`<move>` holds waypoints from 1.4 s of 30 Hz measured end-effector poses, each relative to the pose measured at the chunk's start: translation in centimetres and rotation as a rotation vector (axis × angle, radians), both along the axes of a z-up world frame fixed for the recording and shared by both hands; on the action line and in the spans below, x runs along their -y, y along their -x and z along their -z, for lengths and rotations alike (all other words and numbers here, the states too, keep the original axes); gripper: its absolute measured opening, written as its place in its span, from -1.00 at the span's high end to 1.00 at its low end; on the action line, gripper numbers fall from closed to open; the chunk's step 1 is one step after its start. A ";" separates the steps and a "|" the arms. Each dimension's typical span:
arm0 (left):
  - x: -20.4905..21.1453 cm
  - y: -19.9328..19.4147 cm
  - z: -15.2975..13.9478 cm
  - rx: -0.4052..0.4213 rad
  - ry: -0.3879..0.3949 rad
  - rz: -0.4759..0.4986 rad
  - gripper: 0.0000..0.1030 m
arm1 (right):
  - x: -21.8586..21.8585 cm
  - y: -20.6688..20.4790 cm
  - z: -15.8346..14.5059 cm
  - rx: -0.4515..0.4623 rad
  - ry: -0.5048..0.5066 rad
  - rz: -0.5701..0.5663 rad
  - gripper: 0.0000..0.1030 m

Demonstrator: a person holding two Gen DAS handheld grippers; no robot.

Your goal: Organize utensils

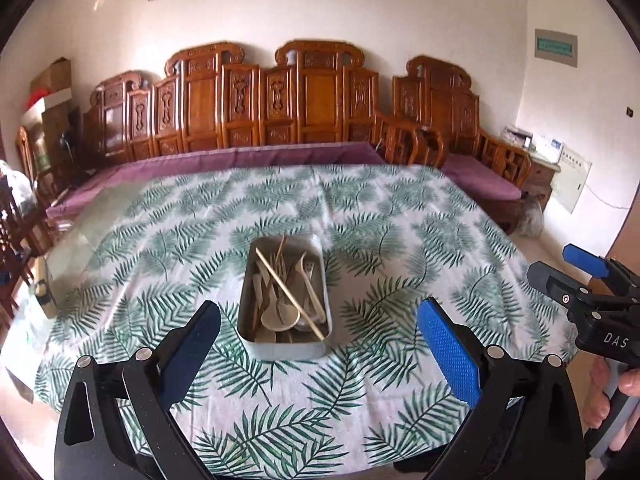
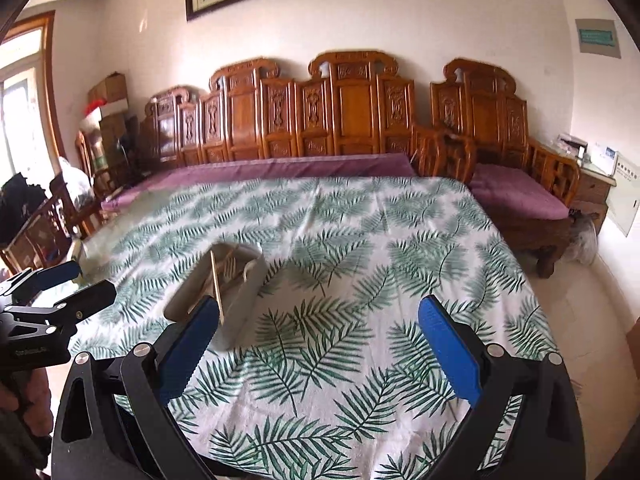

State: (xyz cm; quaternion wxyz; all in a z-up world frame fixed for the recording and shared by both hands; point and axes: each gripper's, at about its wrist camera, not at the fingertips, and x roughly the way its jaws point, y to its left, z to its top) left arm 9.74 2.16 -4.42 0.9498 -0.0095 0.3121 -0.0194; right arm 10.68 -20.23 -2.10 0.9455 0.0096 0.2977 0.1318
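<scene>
Utensils [image 1: 286, 294] heaped in tray [image 1: 327, 334], mid-table. Left gripper [image 1: 318, 350] and right gripper [image 2: 316, 344] both spread, empty. Your risk: crossed chopstick [image 1: 290, 294] catches a finger, levering neighbours out.

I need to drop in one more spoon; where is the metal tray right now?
The metal tray sits mid-table on the leaf-print tablecloth, centred ahead of the left gripper; in the right wrist view it lies left of centre, behind that gripper's left finger.

Carved wooden bench [image 1: 280, 96] with purple cushions [image 1: 224, 162] lines white wall [image 1: 460, 20].
</scene>
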 end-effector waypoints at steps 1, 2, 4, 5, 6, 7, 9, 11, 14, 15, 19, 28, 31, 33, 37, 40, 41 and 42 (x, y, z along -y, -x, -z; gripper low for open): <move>0.0 0.3 -0.5 0.011 0.002 0.001 -0.85 | 0.2 0.5 -0.8 0.019 -0.005 0.001 -0.95; 0.1 0.8 -1.3 0.029 0.004 0.000 -0.85 | 0.3 1.1 -1.5 0.039 -0.010 0.001 -0.95; 0.3 1.7 -2.5 0.059 0.002 -0.001 -0.85 | 0.5 2.0 -2.8 0.073 -0.012 0.002 -0.95; 0.4 2.2 -3.3 0.078 0.000 -0.003 -0.85 | 0.6 2.5 -3.5 0.093 -0.013 0.003 -0.95; 0.4 2.5 -3.7 0.088 0.002 -0.002 -0.85 | 0.6 2.9 -4.1 0.106 -0.014 0.003 -0.95; 0.4 3.0 -4.4 0.104 0.007 -0.001 -0.85 | 0.7 3.4 -4.7 0.122 -0.019 0.003 -0.95; 0.4 3.7 -5.3 0.125 0.013 -0.002 -0.85 | 0.8 4.2 -5.8 0.147 -0.027 0.003 -0.95; 0.5 4.5 -6.1 0.146 0.009 -0.008 -0.85 | 0.8 5.0 -6.6 0.172 -0.032 0.002 -0.95; 0.5 5.3 -7.0 0.173 0.010 -0.010 -0.85 | 0.7 5.9 -7.4 0.195 -0.031 0.003 -0.95; 0.6 5.5 -7.1 0.176 0.013 -0.007 -0.85 | 0.7 6.2 -7.5 0.202 -0.031 0.003 -0.95; 0.6 6.0 -7.3 0.184 0.012 -0.006 -0.85 | 0.8 6.9 -7.8 0.212 -0.032 0.005 -0.95; 0.6 6.4 -7.1 0.185 0.010 -0.012 -0.85 | 0.8 6.8 -7.6 0.207 -0.039 0.006 -0.95; 0.7 6.4 -7.0 0.182 0.010 -0.014 -0.85 | 0.7 6.8 -7.6 0.206 -0.040 0.005 -0.95; 0.7 6.3 -6.9 0.182 0.008 -0.016 -0.85 | 0.7 6.8 -7.5 0.206 -0.041 0.005 -0.95; 0.7 6.3 -7.0 0.182 0.009 -0.017 -0.85 | 0.7 6.8 -7.5 0.206 -0.044 0.004 -0.95; 0.7 6.3 -6.9 0.183 0.009 -0.017 -0.85 | 0.5 6.8 -7.4 0.206 -0.044 0.004 -0.95; 0.7 6.3 -6.9 0.182 0.007 -0.017 -0.85 | 0.5 6.8 -7.4 0.205 -0.045 0.004 -0.95; 0.8 6.3 -6.9 0.182 0.006 -0.016 -0.85 | 0.5 6.8 -7.4 0.205 -0.045 0.004 -0.95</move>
